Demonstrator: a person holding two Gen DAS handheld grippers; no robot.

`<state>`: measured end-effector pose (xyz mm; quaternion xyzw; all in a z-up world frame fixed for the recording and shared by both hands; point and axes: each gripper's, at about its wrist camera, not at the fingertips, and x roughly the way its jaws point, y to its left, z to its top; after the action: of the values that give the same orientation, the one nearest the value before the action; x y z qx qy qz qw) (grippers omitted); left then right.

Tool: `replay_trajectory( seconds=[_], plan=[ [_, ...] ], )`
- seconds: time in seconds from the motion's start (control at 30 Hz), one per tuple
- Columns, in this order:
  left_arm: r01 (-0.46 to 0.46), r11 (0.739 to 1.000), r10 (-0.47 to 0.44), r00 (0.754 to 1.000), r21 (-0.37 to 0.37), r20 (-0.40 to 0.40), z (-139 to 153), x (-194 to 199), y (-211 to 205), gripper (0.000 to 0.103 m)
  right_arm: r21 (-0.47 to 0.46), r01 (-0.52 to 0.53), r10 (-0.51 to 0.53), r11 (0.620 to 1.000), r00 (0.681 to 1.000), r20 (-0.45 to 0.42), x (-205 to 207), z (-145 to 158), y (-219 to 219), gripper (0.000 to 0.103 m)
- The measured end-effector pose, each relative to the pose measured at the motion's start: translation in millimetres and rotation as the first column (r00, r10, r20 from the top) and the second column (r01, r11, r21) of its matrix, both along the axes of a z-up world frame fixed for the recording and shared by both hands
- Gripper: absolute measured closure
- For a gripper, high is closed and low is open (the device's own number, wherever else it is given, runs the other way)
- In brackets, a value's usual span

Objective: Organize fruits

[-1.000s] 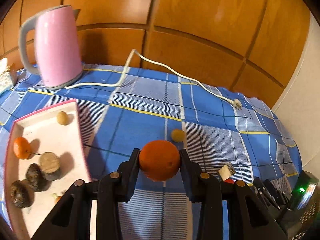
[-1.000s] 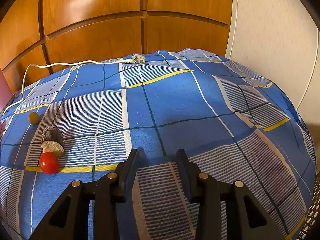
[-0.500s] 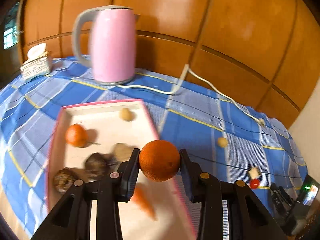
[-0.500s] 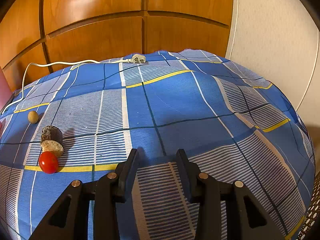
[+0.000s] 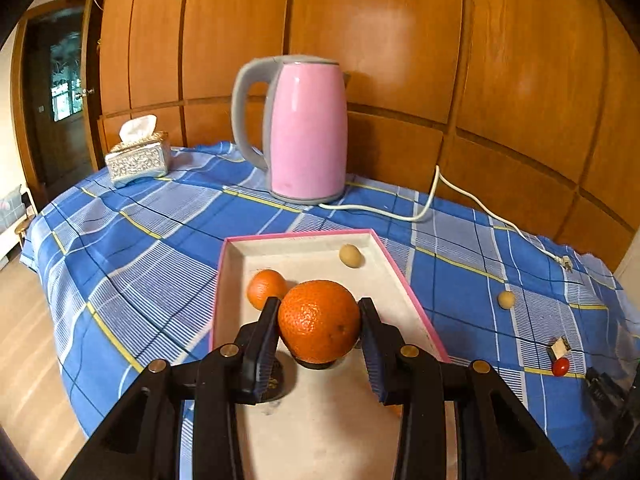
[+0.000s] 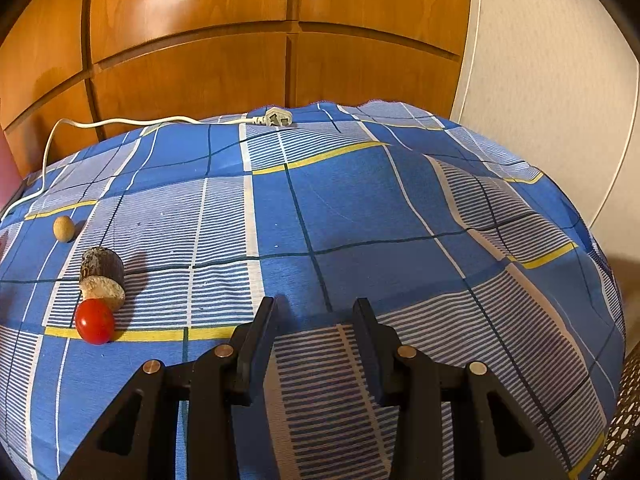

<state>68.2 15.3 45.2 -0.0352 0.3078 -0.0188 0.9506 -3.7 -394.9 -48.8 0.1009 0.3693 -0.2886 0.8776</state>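
Observation:
My left gripper is shut on a large orange and holds it above the pink-rimmed white tray. In the tray lie a small tangerine and a small tan round fruit; other items are hidden under the orange. On the cloth to the right lie another tan fruit, a cut brown piece and a red tomato. My right gripper is open and empty above the cloth. Left of it lie the tomato, the brown piece and the tan fruit.
A pink kettle stands behind the tray, its white cord running right to a plug. A tissue box sits at the far left. Wood panels back the table; the cloth edge drops off left and right.
My left gripper has swung left with the orange, from over the bare cloth to over the tray. The right gripper has not moved.

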Motion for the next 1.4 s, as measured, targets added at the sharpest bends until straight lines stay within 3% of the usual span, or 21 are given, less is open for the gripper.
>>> replay_trajectory(
  seconds=[0.5,1.2,1.4],
  plan=[
    [-0.047,0.999,0.047,0.999,0.005,-0.020,-18,-1,23,0.064,-0.083,-0.004,-0.001,0.997,0.999,-0.053,6,1,10,0.064],
    [-0.082,0.997,0.082,0.995,0.013,-0.065,-35,2,28,0.063,-0.090,-0.004,-0.002,0.996,0.998,-0.058,5,1,10,0.064],
    [-0.098,0.995,0.099,0.994,0.011,-0.039,-29,-3,30,0.041,-0.088,-0.003,-0.002,0.996,0.998,-0.057,5,1,11,0.064]
  ],
)
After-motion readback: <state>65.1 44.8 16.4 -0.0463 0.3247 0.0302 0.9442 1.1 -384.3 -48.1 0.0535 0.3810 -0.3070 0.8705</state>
